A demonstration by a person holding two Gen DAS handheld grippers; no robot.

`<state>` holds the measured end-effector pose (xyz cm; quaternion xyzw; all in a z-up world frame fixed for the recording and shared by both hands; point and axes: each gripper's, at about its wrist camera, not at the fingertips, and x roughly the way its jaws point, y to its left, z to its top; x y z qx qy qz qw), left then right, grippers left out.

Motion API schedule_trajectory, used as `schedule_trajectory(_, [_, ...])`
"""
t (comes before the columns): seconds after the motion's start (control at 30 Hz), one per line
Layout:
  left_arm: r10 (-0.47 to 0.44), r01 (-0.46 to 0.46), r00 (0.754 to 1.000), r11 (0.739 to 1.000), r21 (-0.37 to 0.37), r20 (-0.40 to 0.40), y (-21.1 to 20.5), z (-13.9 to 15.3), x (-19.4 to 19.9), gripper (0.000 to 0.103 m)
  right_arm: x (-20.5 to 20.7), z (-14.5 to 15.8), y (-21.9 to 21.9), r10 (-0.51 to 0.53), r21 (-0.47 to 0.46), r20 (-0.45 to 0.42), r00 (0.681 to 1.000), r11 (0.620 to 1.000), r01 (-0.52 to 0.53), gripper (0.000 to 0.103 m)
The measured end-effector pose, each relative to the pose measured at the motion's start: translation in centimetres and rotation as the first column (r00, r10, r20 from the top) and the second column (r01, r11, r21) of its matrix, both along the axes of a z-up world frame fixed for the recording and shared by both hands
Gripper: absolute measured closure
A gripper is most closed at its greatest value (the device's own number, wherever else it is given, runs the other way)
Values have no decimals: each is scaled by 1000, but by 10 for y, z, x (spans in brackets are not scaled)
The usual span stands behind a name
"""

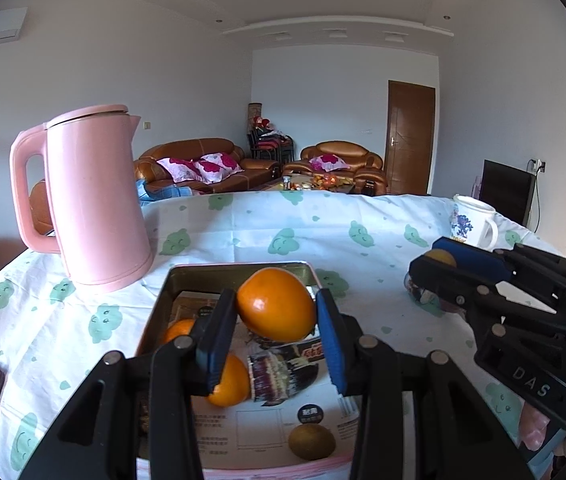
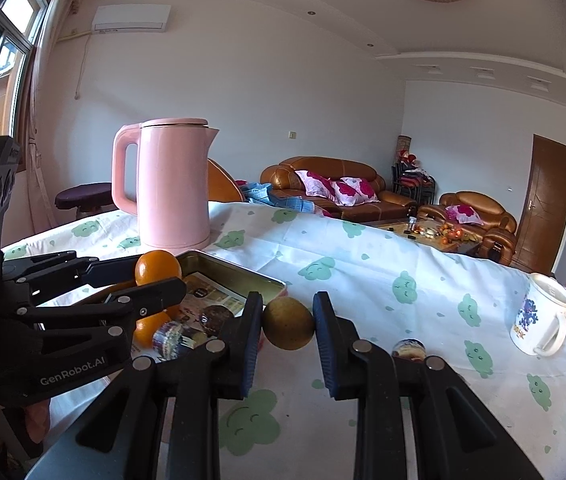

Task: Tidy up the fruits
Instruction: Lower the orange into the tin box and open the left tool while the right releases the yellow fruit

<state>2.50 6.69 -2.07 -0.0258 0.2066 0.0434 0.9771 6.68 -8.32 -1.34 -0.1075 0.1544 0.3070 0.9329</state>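
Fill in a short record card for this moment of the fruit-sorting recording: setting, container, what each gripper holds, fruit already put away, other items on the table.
Setting: table with cloud-print cloth, living room behind
Container: metal tin, open, printed paper lining
Left gripper: shut on an orange, held above the tin
Right gripper: shut on a brownish-yellow fruit, over the cloth beside the tin
Fruit in tin: two oranges, one brown fruit
Other items: pink kettle, white mug, small wrapped snack
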Motion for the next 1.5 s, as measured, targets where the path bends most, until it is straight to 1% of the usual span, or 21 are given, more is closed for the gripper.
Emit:
schedule_trajectory(0.37, [53,-54,998,999,-10,-19,30,0,-6,61,-5,-3,30,65,-23,-11,998,998,-65,75])
schedule_trajectory(0.6, [87,-88,995,996,-19,-49,49,-5,-5,61,-5,-10,48,111,-32,-47,993,993,-112,75])
schedule_trajectory(0.77, [84,-86,994,996,-23,-73,51,-9,-5,61,-7,-17,60,133,-65,-63,989,988,-137,75])
schedule_trajectory(0.83, [86,-87,993,996,-16,-82,51,-10,-6,61,-7,-17,61,140,-60,-69,988,988,-144,75])
schedule_trajectory(1.03, [88,-90,990,996,-13,-113,52,-12,-5,61,-3,-22,68,152,-91,-106,983,983,-162,75])
schedule_trajectory(1.13, [81,-85,989,996,-22,-125,53,-13,-4,61,-2,-23,71,158,-100,-117,981,980,-169,75])
schedule_trajectory(1.5, [79,-81,987,997,-11,-136,51,-14,-3,61,1,-27,77,191,-114,-153,969,971,-210,75])
